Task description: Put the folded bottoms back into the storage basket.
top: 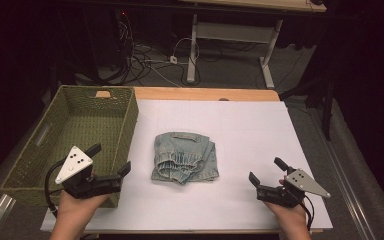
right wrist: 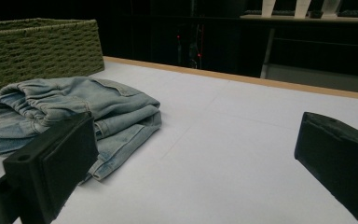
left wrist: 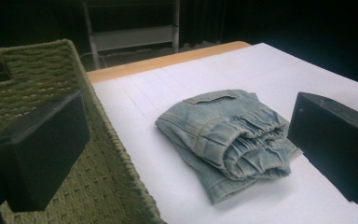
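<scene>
Left gripper [top: 111, 160] and right gripper [top: 266, 170] — jaws spread — flank folded jeans [top: 185, 157].

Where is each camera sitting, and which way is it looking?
High view: above the person's side, looking forward and down at the table; shows both hands, left gripper, right gripper.
Left gripper view: rides the left gripper, facing the folded jeans and green basket; shows its open jaws.
Right gripper view: rides the right gripper, facing across the table; shows its open jaws.
Shared: all three see jeans and basket.
</scene>
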